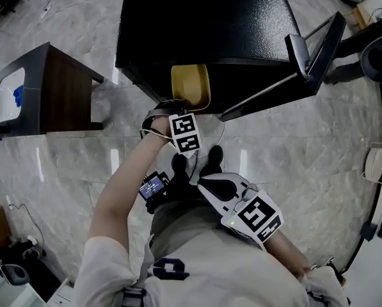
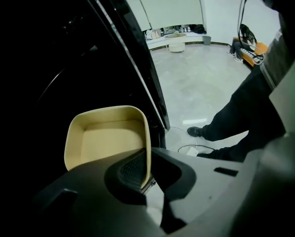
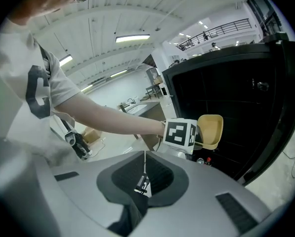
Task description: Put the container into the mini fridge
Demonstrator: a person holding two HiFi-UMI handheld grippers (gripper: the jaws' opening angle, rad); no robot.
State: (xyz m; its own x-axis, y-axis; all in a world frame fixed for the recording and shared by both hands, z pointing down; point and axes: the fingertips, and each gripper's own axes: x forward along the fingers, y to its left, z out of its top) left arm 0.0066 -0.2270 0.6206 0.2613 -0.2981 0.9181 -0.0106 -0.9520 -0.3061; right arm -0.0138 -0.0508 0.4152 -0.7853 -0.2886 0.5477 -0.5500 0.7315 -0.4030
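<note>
A tan open container (image 1: pixel 191 85) hangs at the mouth of the black mini fridge (image 1: pixel 203 24), partly inside the dark opening. My left gripper (image 1: pixel 189 109) is shut on the container's side wall. In the left gripper view the wall of the container (image 2: pixel 107 137) is pinched in my left gripper (image 2: pixel 146 174). My right gripper (image 1: pixel 205 184) is held back near my body, shut with nothing in it. The right gripper view shows my right gripper (image 3: pixel 143 179) with its pads together, and beyond it the container (image 3: pixel 210 130) in front of the fridge (image 3: pixel 236 102).
The fridge door (image 1: pixel 306 62) stands open to the right. A dark wooden side table (image 1: pixel 56 88) holding a white tray is at the left. A person's legs in black (image 2: pixel 236 117) stand on the marble floor near the door, with a cable (image 2: pixel 191 149) beside them.
</note>
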